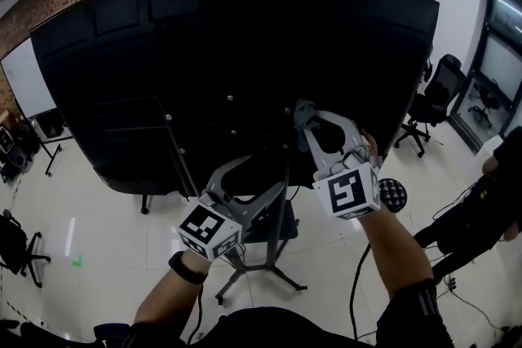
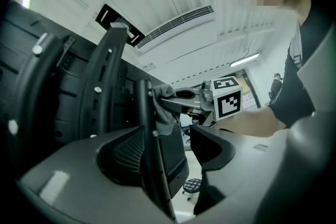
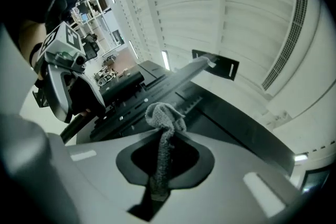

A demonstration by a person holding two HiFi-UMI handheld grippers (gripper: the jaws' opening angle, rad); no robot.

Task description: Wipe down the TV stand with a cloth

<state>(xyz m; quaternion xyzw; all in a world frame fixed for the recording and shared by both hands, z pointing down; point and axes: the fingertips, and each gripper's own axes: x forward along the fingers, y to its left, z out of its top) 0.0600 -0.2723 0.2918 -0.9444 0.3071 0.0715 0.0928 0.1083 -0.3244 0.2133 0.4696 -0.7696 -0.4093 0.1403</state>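
Jaws of the right gripper (image 3: 164, 140) pinch a grey knitted cloth (image 3: 164, 115); its bunched top, at 12 o'clock, touches the black metal post (image 2: 143, 105) of the TV stand. The left gripper (image 2: 165, 136) has its jaws spread around that slim post. I judge the wiping half done: the thin legs (image 1: 281, 277) at 6 o'clock probably remain.

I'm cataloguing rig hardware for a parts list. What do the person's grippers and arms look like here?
Both are grey, with broad curved jaws. The left gripper and the right gripper each carry a white cube printed with black square markers. The left wrist wears a black band. The right arm has a dark sleeve above a bare forearm.
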